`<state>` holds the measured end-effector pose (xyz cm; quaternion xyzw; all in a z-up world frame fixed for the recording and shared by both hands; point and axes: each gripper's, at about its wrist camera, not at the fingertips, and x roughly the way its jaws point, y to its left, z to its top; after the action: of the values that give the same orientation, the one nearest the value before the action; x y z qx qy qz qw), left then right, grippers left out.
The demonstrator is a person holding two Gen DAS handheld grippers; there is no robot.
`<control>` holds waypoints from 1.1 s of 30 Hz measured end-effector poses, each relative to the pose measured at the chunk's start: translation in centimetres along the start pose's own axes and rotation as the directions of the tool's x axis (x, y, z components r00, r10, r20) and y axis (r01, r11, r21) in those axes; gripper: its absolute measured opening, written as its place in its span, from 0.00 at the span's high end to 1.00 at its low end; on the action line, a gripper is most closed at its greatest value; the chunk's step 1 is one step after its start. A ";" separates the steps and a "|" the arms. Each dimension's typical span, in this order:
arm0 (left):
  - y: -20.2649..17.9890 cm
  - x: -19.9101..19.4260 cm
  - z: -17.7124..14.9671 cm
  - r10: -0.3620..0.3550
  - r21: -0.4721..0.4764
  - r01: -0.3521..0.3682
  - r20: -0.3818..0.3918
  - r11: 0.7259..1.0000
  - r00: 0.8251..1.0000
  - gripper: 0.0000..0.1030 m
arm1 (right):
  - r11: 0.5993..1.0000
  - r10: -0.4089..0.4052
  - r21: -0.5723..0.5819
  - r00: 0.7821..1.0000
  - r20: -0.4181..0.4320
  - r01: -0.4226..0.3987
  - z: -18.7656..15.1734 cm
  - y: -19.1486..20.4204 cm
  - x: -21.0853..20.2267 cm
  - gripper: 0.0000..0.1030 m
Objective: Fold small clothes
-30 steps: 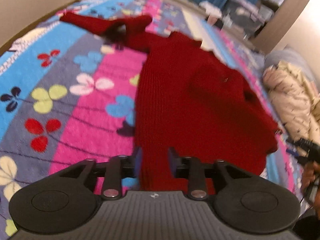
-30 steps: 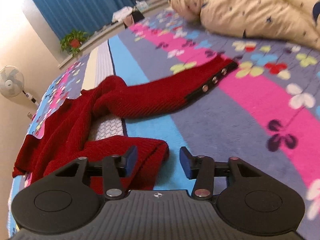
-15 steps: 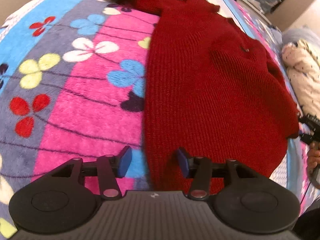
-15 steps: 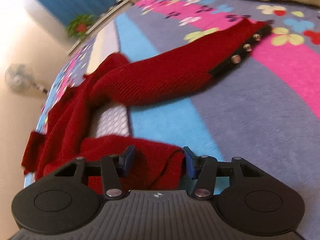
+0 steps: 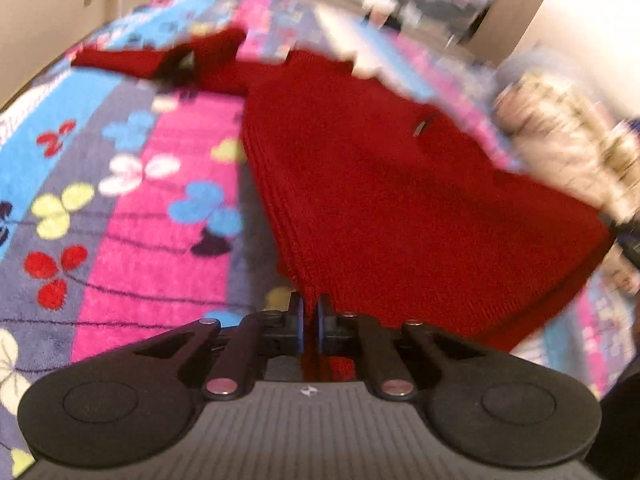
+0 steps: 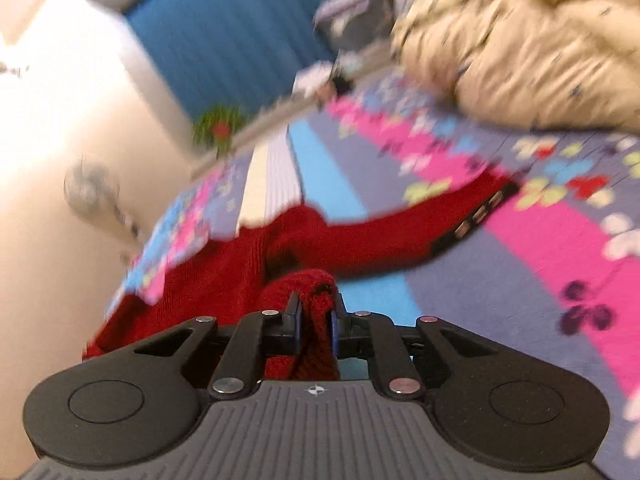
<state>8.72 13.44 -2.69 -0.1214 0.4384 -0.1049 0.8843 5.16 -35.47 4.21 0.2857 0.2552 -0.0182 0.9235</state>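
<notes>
Left gripper clenched tight on the near edge of the red sweater, wide apart half a second back. Right gripper pinched on a bunched red corner, squeezed closer than before. Sweater spread on the flowery blanket, body running up toward 1 o'clock in the left view. One sleeve stretched toward 2 o'clock in the right view, dark cuff with shiny buttons at its end. Beige quilt bundled at 1 o'clock. Both views blurrier now.
</notes>
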 end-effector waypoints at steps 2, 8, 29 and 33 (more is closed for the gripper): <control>1.0 -3.2 -0.5 -0.065 -0.043 0.068 0.073 0.997 0.995 0.94 | 0.999 -0.031 0.045 0.996 0.081 0.027 0.1 -0.9 -3.3 0.88; 2.9 -4.0 -2.9 0.024 -0.039 -0.028 -0.096 0.999 0.995 0.94 | 0.982 -0.188 -0.061 0.942 -0.279 0.178 -3.5 -4.0 -3.4 0.87; 1.9 0.7 -3.7 0.109 0.101 -0.090 -0.206 0.991 0.972 0.92 | 0.971 -0.166 -0.227 0.887 -0.432 0.071 -7.5 -4.4 0.4 0.81; 2.7 -4.8 -4.2 0.001 0.042 0.003 -0.090 0.999 0.996 0.94 | 0.928 0.100 -0.320 0.955 -0.279 -0.191 -5.5 -1.0 -4.9 0.82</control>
<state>2.71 16.93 -2.39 -0.0983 0.4755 -0.1199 0.8659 -1.76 -33.87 2.18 0.1383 0.3502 0.1331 0.9168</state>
